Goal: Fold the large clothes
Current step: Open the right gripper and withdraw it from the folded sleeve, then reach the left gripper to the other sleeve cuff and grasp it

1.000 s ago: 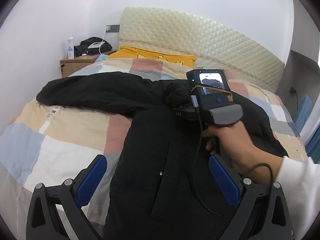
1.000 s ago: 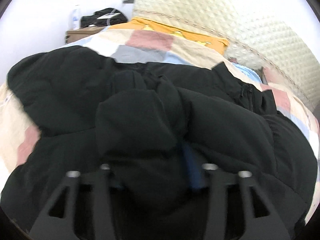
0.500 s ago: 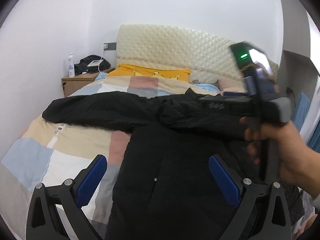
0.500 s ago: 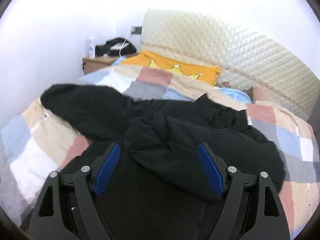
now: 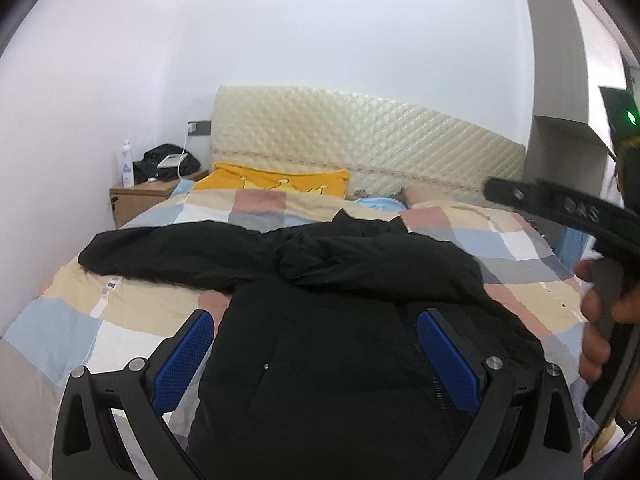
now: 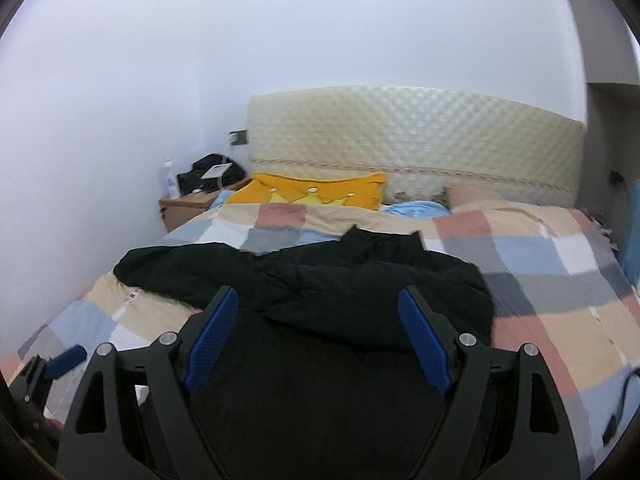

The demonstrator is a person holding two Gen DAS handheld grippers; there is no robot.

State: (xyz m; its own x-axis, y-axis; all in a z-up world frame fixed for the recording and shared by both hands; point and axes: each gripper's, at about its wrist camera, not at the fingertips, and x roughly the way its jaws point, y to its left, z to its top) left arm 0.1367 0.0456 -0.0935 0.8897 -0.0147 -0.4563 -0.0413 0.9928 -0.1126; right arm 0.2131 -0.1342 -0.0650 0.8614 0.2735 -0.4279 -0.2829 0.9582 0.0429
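The right sleeve (image 6: pixel 372 292) has just been released by the right gripper (image 6: pixel 316 336) and lies across the coat (image 5: pixel 352 360) on the bed (image 5: pixel 132 312). Both grippers, left (image 5: pixel 316 356) included, are held wide, empty; the left sleeve (image 5: pixel 160 256) is judged next.

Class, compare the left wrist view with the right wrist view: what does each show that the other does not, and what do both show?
Only the left wrist view shows the person's right hand gripping the right gripper's handle, a green light above it, and the grey cabinet.

Only the right wrist view shows the left gripper's blue pad at its lower left edge and the right gripper, open and empty.

Both show the black jacket on the checked quilt, one sleeve folded across its chest, the yellow pillow, the quilted headboard and the nightstand.
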